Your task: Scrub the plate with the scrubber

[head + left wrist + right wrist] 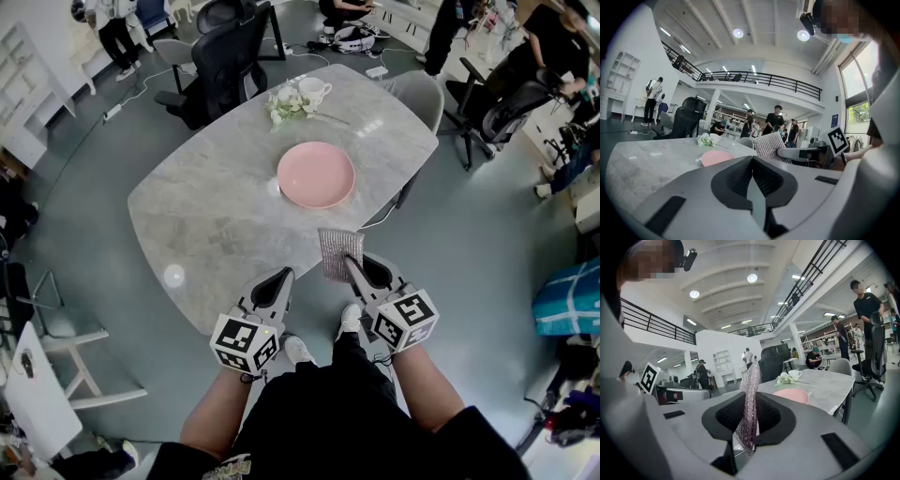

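Nearest, the left gripper (752, 180) hangs idle, jaws pressed together on nothing, likely kept free to steady things. Beside it, the right gripper (749, 427) pinches the silvery woven-mesh scrubber pad (750, 394) by its lower edge, leaving most of it clear for rubbing. Farther off, well apart, the round pink plate (316, 174) lies untouched on the grey marbled table (206, 225). Only the right gripper view shows the pinch edge-on; only the head view shows that gap.
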`<state>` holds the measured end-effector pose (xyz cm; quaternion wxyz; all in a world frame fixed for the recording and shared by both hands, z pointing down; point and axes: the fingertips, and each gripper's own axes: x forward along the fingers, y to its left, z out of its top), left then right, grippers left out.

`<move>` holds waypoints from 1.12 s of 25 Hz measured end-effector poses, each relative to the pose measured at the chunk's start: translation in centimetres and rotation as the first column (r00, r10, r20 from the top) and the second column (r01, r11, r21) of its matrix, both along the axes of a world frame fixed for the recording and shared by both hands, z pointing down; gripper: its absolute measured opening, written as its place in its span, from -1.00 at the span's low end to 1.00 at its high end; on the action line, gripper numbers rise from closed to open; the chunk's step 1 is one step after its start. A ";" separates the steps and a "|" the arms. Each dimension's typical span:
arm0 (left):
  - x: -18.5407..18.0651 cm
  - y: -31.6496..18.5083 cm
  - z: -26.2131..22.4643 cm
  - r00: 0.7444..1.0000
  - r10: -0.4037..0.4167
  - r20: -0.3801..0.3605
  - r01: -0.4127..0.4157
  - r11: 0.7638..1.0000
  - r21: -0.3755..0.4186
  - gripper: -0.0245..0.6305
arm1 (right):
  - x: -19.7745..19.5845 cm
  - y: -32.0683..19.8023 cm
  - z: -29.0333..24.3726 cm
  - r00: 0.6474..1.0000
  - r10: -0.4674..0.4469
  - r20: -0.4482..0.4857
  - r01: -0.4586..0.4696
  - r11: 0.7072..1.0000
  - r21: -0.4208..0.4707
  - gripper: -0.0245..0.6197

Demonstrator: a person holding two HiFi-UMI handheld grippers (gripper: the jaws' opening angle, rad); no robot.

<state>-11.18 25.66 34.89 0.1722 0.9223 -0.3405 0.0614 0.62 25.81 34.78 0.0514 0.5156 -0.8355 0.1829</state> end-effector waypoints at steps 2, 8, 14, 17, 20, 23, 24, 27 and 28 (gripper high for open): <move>-0.1 0.0 0.0 1.000 -0.002 -0.001 0.002 1.000 -0.001 -0.87 | 0.0 0.0 -0.1 1.000 0.001 0.007 -0.001 1.000 0.002 -0.70; -1.0 0.2 0.3 1.000 -0.004 -0.001 0.004 1.000 0.001 -0.87 | -1.0 0.0 -0.1 1.000 -0.016 0.013 0.016 1.000 0.017 -0.70; -2.2 0.1 0.3 1.000 -0.004 -0.002 0.004 1.000 0.001 -0.87 | -2.4 -0.2 -0.3 1.000 -0.023 -0.001 0.023 0.999 0.026 -0.70; -2.9 -0.4 0.1 1.000 -0.014 0.009 0.014 1.000 0.004 -0.87 | -2.9 -0.7 -0.6 1.000 -0.027 -0.004 0.027 0.999 0.030 -0.70; -3.3 -0.7 0.5 0.999 -0.035 0.021 0.035 0.999 -0.006 -0.87 | -3.1 -1.1 -0.7 0.999 -0.038 -0.014 0.038 0.999 0.037 -0.70; -3.4 -1.1 0.7 0.999 -0.046 0.016 0.047 0.999 -0.011 -0.87 | -3.0 -1.8 -0.8 0.999 -0.041 -0.021 0.042 0.998 0.039 -0.70; -3.4 -1.4 0.7 0.999 -0.050 0.017 0.051 0.999 -0.012 -0.87 | -2.9 -2.1 -0.8 0.999 -0.044 -0.022 0.045 0.998 0.040 -0.70; -2.9 -2.2 1.0 0.997 -0.070 0.022 0.070 0.997 -0.019 -0.87 | -2.2 -3.3 -0.7 0.998 -0.060 -0.024 0.060 0.997 0.041 -0.70; -2.7 -2.6 1.1 0.997 -0.078 0.024 0.079 0.997 -0.022 -0.87 | -2.0 -3.8 -0.6 0.997 -0.067 -0.025 0.068 0.997 0.040 -0.70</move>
